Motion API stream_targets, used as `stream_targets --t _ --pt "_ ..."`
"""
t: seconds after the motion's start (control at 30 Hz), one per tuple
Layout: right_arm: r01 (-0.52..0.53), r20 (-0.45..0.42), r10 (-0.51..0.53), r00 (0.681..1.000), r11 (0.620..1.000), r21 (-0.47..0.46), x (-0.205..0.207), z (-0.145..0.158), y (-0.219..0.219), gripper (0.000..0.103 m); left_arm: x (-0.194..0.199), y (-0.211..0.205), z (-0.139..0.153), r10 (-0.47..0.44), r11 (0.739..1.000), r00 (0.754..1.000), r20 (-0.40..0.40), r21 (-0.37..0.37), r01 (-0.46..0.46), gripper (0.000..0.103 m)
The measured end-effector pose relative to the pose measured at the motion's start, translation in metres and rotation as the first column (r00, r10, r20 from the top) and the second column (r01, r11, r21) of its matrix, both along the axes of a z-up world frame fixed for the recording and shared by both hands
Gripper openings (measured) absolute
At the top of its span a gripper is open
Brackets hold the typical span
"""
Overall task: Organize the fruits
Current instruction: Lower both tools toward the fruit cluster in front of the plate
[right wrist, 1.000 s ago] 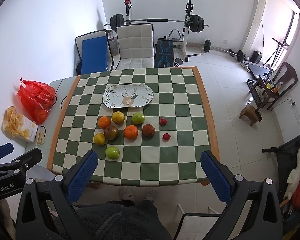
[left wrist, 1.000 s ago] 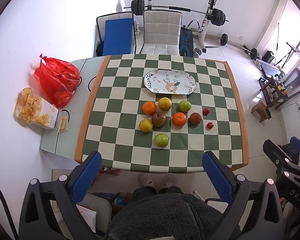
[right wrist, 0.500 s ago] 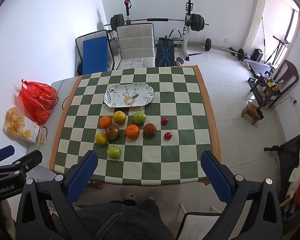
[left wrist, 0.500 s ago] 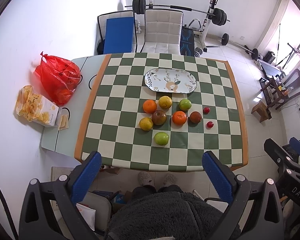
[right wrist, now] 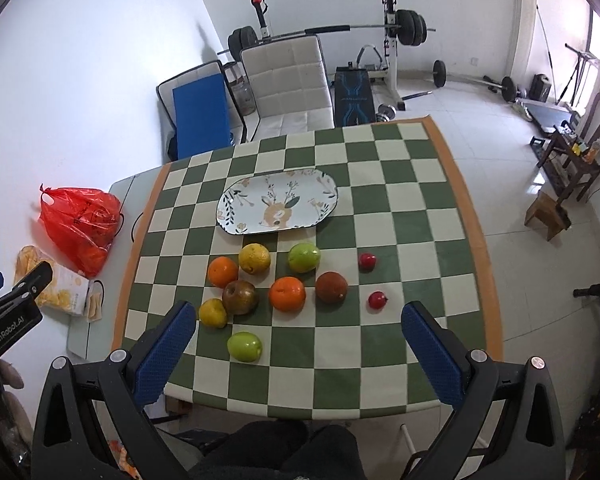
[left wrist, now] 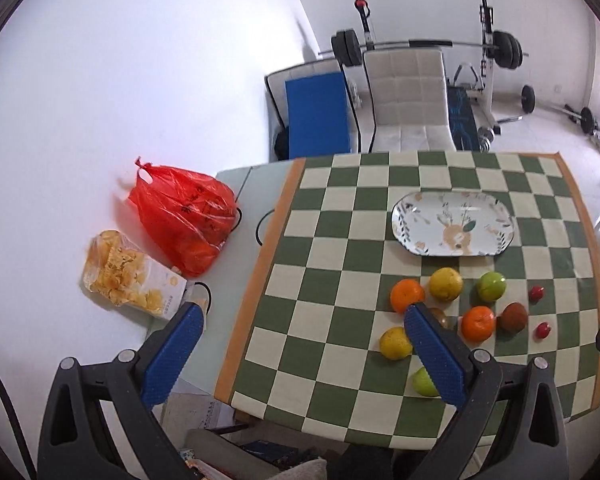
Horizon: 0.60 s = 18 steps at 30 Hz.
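Observation:
Several fruits lie on the green-and-white checked table (right wrist: 420,216): two oranges (right wrist: 287,293), two yellow citrus (right wrist: 254,258), two green apples (right wrist: 244,346), two brown fruits (right wrist: 331,287) and two small red fruits (right wrist: 377,300). An empty oval patterned plate (right wrist: 278,206) sits just behind them; it also shows in the left wrist view (left wrist: 454,229). My right gripper (right wrist: 298,350) is open and empty above the near table edge. My left gripper (left wrist: 302,354) is open and empty over the table's left side; its right finger (left wrist: 434,354) hides part of the fruit cluster.
A red plastic bag (left wrist: 184,216) and a packet of snacks (left wrist: 130,274) lie on the grey side surface left of the table. Chairs (right wrist: 288,84) and a barbell rack (right wrist: 392,28) stand behind the table. A small wooden stool (right wrist: 548,216) stands at right.
Both grippers have come closer to the table. The left one has swung left, so the fruit now sits at its right. Nothing on the table has moved.

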State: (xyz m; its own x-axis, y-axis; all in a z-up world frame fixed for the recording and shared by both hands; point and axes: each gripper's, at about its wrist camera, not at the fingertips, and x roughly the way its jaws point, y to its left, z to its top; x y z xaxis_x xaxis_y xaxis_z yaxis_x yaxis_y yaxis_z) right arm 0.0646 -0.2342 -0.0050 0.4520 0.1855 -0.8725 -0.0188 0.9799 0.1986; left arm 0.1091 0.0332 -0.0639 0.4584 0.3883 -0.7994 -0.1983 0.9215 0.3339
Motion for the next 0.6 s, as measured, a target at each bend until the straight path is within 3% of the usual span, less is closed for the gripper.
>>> stream_targets --t 0.1,0.23,0.3,0.37,0.6 --pt "0.001 -0.075 0.002 0.997 0.999 0.033 0.034 -0.056 0.015 0.103 0.041 0.019 -0.062 -0.008 0.996 0.985 -0.173 -0.090 -0.008 0.103" --pt "0.020 -0.178 -0.013 0.984 0.999 0.036 0.073 -0.132 0.038 0.097 0.079 0.034 -0.141 -0.035 0.967 0.924 -0.382 -0.247 -0.065 0.098" --pt "0.041 -0.244 -0.030 0.969 0.998 0.040 0.088 -0.168 0.045 0.092 0.093 0.034 -0.167 -0.069 0.945 0.895 -0.441 -0.317 -0.083 0.095" --pt "0.065 -0.295 -0.049 0.954 0.997 0.046 0.101 -0.201 0.050 0.089 0.105 0.030 -0.193 -0.094 0.931 0.868 -0.488 -0.351 -0.096 0.084" --pt "0.126 -0.437 -0.087 0.895 0.990 0.061 0.127 -0.290 0.067 0.078 0.131 0.003 -0.237 -0.210 0.911 0.793 -0.572 -0.409 -0.053 0.084"
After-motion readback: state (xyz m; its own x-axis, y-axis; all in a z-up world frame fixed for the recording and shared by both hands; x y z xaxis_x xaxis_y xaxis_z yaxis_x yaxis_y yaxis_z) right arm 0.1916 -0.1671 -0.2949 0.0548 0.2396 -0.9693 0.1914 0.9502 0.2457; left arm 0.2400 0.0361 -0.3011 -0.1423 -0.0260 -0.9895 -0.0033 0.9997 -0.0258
